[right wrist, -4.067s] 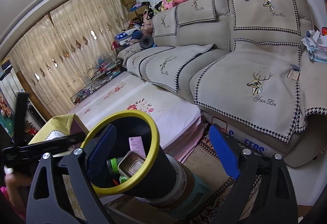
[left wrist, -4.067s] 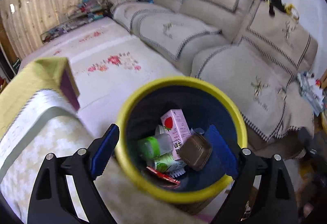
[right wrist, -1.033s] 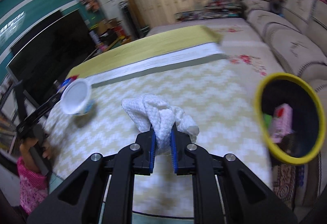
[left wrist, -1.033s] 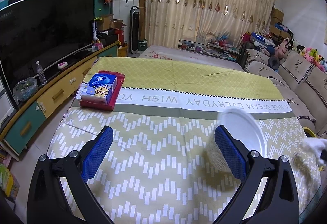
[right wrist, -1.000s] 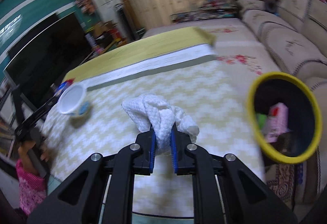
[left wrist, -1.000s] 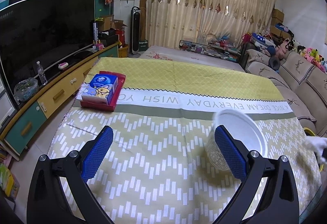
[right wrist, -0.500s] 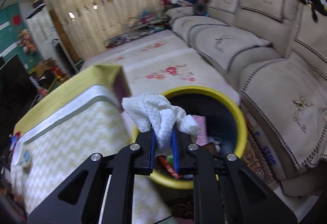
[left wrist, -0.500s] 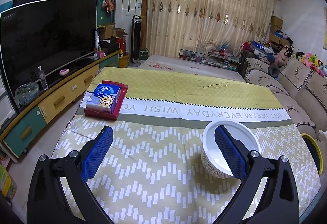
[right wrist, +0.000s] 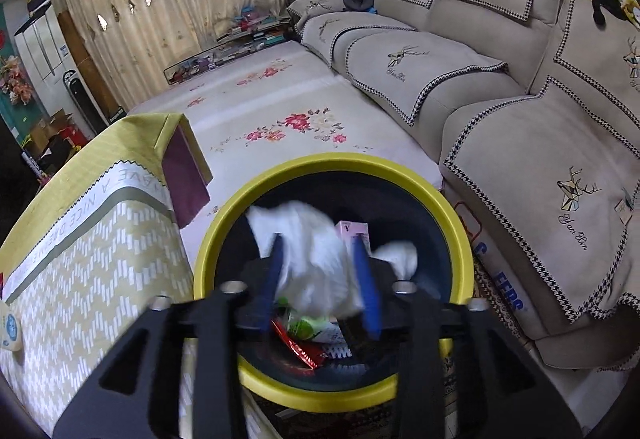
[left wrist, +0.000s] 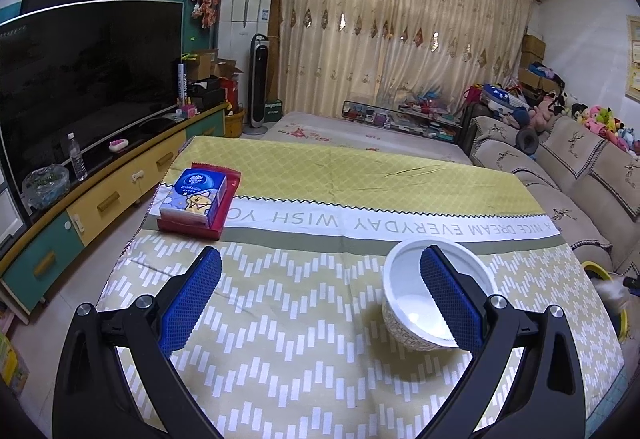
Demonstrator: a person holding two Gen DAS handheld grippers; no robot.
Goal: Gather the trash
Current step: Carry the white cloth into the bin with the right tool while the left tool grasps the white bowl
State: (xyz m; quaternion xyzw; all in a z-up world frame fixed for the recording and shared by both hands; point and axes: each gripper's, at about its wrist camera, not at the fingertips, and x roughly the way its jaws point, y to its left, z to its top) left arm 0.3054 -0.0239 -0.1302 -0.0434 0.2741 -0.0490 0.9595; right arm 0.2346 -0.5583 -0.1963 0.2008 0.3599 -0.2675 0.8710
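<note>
A: How do the right gripper's (right wrist: 322,281) jaws stand?

B: Parted a little, blurred, directly over the mouth of the round bin with the yellow rim and dark inside (right wrist: 460,223). The crumpled white tissue wad (right wrist: 316,259) sits between the blue pads (right wrist: 364,279), also blurred; I cannot tell whether they touch it.

A: And inside the bin?

B: A pink drink carton (right wrist: 352,229) behind the wad, a green-and-white packet (right wrist: 310,327) and a red wrapper (right wrist: 298,347) below it. The bin stands just beside the table's edge, with the beige sofa (right wrist: 520,111) on its far side.

A: The left gripper (left wrist: 316,293)?

B: Jaws spread wide, holding nothing, hovering above the tabletop. Its right pad (left wrist: 448,295) overlaps the white paper bowl with a patterned outside (left wrist: 404,303), which lies tipped near the right edge of the yellow-green chevron tablecloth (left wrist: 296,339).

A: Further out?

B: A blue tissue pack (left wrist: 194,195) in a red tray (left wrist: 228,205) near the far left corner. At the right edge, a sliver of the bin rim and the white wad show.
</note>
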